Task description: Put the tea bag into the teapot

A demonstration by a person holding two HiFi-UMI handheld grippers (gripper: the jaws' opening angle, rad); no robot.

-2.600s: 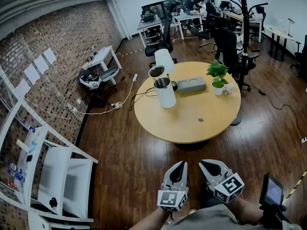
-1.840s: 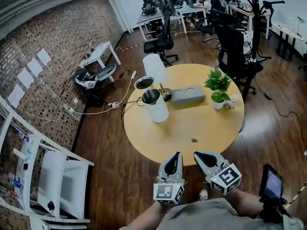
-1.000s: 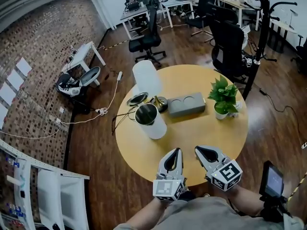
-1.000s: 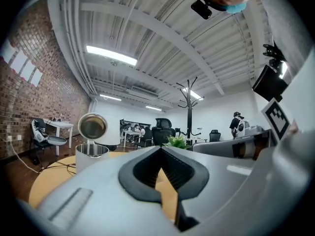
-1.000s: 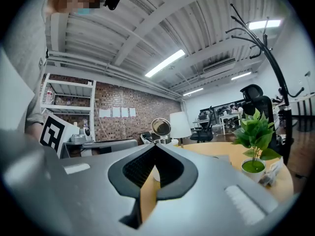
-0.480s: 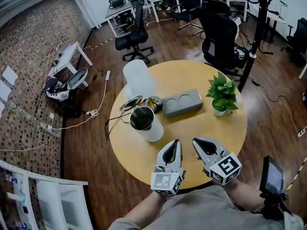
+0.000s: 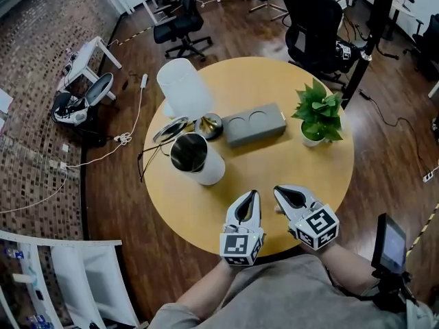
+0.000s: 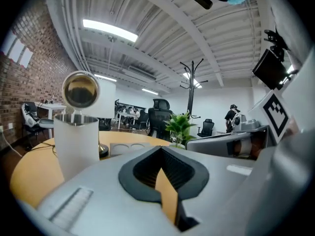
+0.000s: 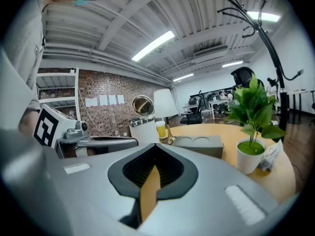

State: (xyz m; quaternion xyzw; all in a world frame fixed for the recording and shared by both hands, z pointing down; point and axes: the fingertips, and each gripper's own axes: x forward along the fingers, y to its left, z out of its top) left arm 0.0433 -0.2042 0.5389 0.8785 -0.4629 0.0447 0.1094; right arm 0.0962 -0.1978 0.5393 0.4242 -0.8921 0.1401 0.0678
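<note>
One round wooden table (image 7: 206, 211) lies under and ahead of both grippers, which are held over its near edge. Farthest ahead of the left gripper (image 7: 251, 196), and off to its left, stands a lamp with a big white shade (image 7: 184, 96) on a brass base (image 7: 209, 124). Nearer, ahead and left of that gripper, stands the white teapot (image 7: 195, 160). It is upright with its mouth uncovered and its round metal lid (image 7: 171, 129) tipped back on the side away from the grippers. In the left gripper view the teapot (image 8: 76, 141) rises to the left of the jaws, well apart from them. Straight ahead of both grippers, beyond the teapot, a grey box (image 7: 254, 123) with two round hollows in its top lies just beside the lamp base. Ahead and right of the right gripper (image 7: 280, 192) stands a green plant in a small white pot (image 7: 319, 112).

The left gripper's jaws are pressed together with nothing between them. The right gripper's jaws are likewise closed and empty, side by side with the left. A small pale speck (image 7: 277, 210) lies on the table just beside the right gripper's tip. It is too small to say whether it is the tea bag, and neither gripper view shows one.
</note>
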